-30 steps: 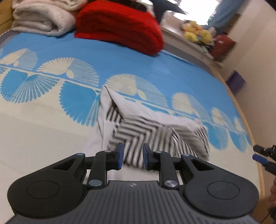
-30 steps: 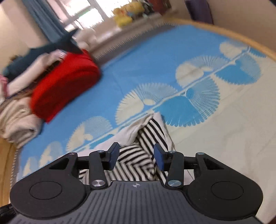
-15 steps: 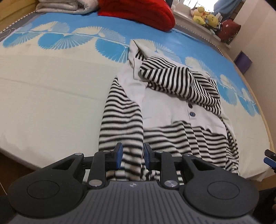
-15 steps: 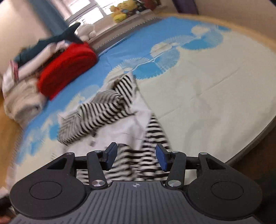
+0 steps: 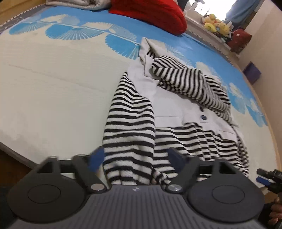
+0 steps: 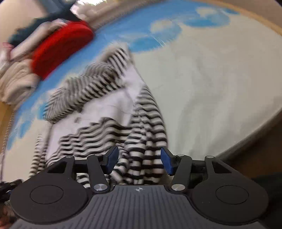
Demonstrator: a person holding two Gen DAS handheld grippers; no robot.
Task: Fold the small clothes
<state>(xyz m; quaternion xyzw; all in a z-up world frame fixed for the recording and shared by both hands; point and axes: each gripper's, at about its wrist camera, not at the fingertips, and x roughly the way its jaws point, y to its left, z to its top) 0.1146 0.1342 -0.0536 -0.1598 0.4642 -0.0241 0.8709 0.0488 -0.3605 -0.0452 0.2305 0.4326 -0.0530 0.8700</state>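
Since earlier, both tools were drawn back; the left tool [image 5: 135,158] was opening, releasing the striped garment [image 5: 130,123]; the right tool [image 6: 139,158], widening at six o'clock, gripped nothing; the hem could slide off the bed [image 5: 52,91].

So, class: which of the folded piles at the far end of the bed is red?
The red blanket, beside the pale cream bedding on its left.

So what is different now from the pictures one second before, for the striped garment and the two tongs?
The striped garment, bunched on the blue print a second ago, now lies pulled out toward the near edge of the bed. The left tongs were clamped on its hem; their jaws are opening, cloth loose between them. The right tongs are also opening. The red blanket stayed.
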